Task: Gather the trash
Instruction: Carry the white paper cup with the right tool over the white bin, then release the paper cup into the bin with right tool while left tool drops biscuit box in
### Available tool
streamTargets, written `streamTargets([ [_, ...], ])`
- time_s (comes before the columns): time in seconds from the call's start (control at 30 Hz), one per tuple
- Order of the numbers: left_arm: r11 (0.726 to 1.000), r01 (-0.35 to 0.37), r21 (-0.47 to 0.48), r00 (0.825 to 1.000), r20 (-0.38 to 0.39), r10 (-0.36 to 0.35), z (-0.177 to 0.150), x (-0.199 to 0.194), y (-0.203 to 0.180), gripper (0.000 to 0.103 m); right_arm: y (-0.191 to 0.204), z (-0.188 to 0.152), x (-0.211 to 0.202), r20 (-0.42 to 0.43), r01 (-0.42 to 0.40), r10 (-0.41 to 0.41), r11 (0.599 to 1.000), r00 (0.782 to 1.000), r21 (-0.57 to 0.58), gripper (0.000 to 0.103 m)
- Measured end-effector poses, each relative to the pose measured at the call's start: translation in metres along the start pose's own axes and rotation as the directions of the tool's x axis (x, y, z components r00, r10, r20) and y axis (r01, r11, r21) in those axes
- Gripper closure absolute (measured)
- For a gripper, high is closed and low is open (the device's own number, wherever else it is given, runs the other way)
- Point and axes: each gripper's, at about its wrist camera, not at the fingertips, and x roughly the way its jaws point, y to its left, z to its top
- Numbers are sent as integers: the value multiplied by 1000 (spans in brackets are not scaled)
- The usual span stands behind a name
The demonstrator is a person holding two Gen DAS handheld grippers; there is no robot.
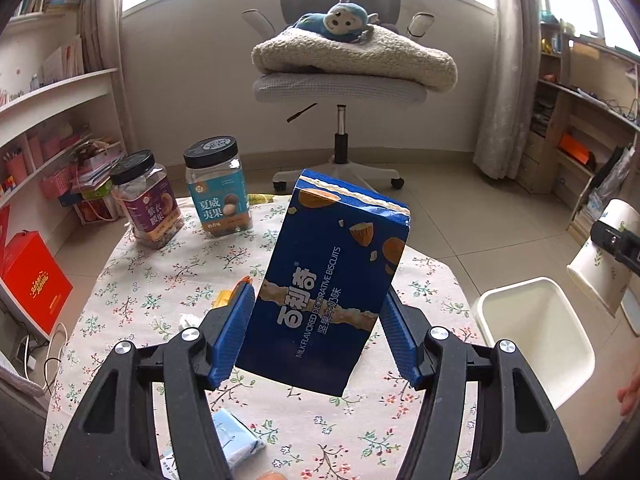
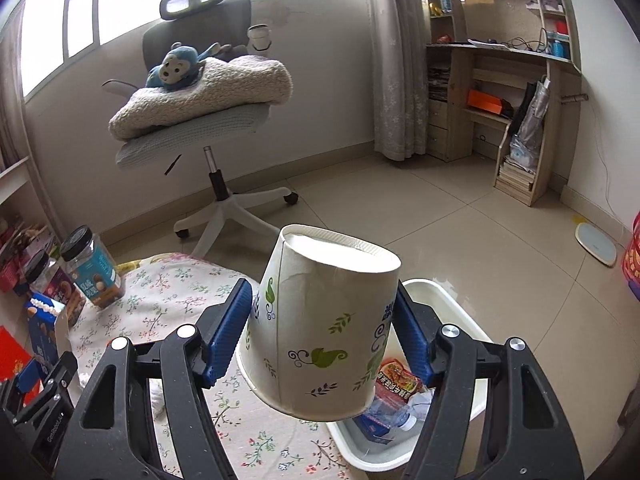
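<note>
Right now I am holding the left gripper (image 1: 316, 328) clamped on a blue cardboard biscuit box (image 1: 328, 280), its ribbed blue pads (image 1: 234, 332) pressing on the two narrow sides; the box is a glossy rectangular carton with a torn top flap, hanging tilted above the floral tablecloth (image 1: 160, 292). Meanwhile the right gripper (image 2: 324, 328) is gripping a white paper cup (image 2: 320, 328) upside down, base pointing away from me, its jaws partly spread around the tapering wall, which is printed with green leaves and dark scrolls. The cup is hanging over the near edge of the white plastic bin (image 2: 444, 300), which is standing on the floor just beside the cloth-covered table. Inside the bin I am seeing a red printed wrapper (image 2: 396, 376), crumpled clear plastic and something blue. In the left view the same bin (image 1: 536, 344) is showing a smooth, rounded rectangular wall to the right of the table. Beyond the box, two clear plastic jars with black screw lids are standing on the far side of the cloth: a purple-labelled jar (image 1: 146, 200) and a teal-labelled jar (image 1: 218, 188), both holding brownish nuts. Farther off, past the table, a grey mesh office chair (image 1: 340, 80) is carrying a folded fleecy cream blanket (image 1: 356, 56) and a blue plush monkey (image 1: 340, 20).
</note>
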Motion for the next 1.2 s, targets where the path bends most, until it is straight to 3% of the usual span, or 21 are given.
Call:
streamTargets([
  [0.07,1000,19,14,1000,-2,-19,0,-1,-12,41,-16,4,0,0,17,-17,999,1000,45,35],
  [0.17,998,52,37,999,-2,-52,-1,-3,-31,41,-38,10,-3,10,39,-40,993,999,110,23],
  [0.3,990,111,85,994,-5,-111,-3,-7,-62,41,-66,13,-8,11,58,-61,982,998,178,20],
  [0.5,970,184,160,983,-27,-182,-13,-7,-114,41,-100,13,-16,13,92,-98,964,995,251,17],
  [0.9,927,333,170,940,-138,-312,-9,10,-207,41,-159,15,-32,24,125,-147,906,989,404,15],
  [1.0,914,369,167,925,-161,-344,2,16,-226,39,-167,15,-35,29,150,-178,899,984,412,15],
  [1.1,904,389,177,915,-185,-358,10,23,-238,25,-170,16,-37,36,165,-198,891,980,422,15],
  [1.2,899,400,179,910,-192,-366,14,25,-235,23,-168,16,-35,31,169,-200,890,979,423,14],
])
